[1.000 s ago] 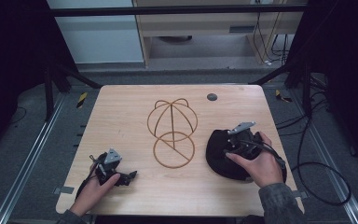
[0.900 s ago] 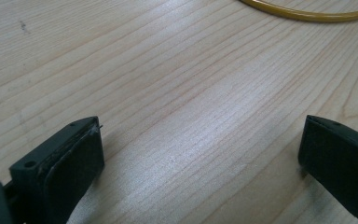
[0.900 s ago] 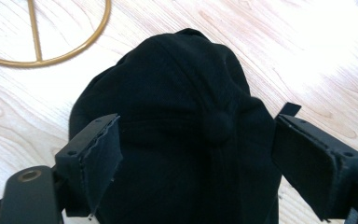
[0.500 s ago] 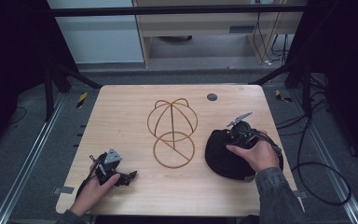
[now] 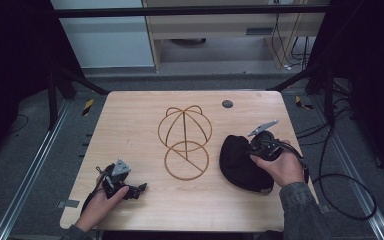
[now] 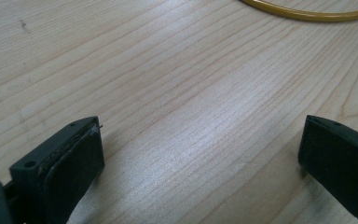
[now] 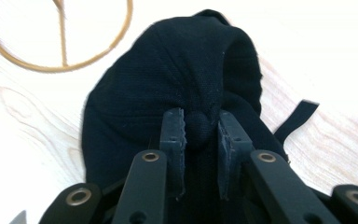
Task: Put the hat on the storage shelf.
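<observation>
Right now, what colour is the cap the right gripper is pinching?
Plain black cap, clearest in the right gripper view.

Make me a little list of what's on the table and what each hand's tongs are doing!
table: light wooden top
black cap: lies at the right side
wire hat stand: golden, in the middle, nothing on it
right tongs: pinching the cap's top button and cloth
left tongs: open wide, low over bare wood, holding nothing
small dark disc: near the far edge
</observation>
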